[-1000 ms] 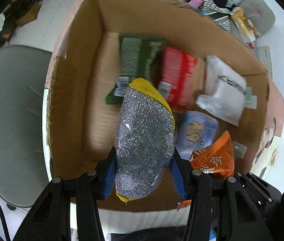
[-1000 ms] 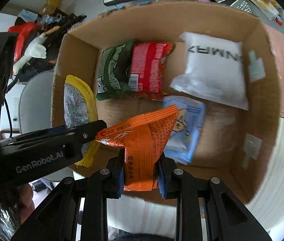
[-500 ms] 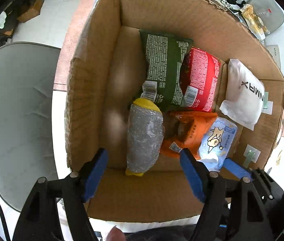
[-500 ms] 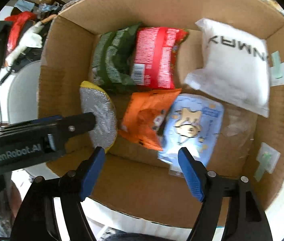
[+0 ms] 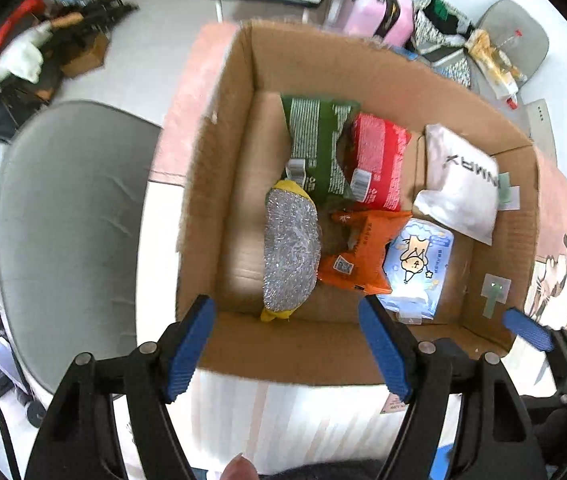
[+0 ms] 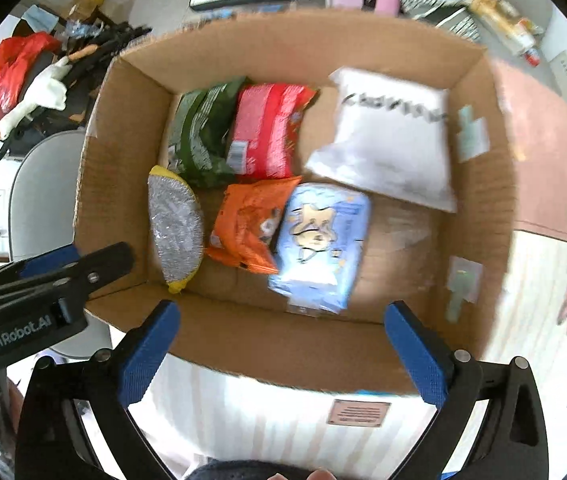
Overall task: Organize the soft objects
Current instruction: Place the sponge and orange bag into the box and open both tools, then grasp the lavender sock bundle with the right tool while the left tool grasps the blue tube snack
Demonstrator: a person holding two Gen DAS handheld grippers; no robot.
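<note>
Matt cardboard box (image 5: 219, 208), glittery scouring pad (image 5: 292, 246), glossy plastic packets (image 6: 261, 136)

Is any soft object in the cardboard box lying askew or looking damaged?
Nothing looks damaged. In the brown cardboard box, the crumpled orange snack packet lies tilted, leaning onto the light blue tissue pack. The silver-and-yellow scouring sponge lies flat beside it. Both grippers, left and right, are open.

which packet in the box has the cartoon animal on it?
The light blue packet, at the near side of the cardboard box, beside the orange packet. The others show only text or plain colour.
</note>
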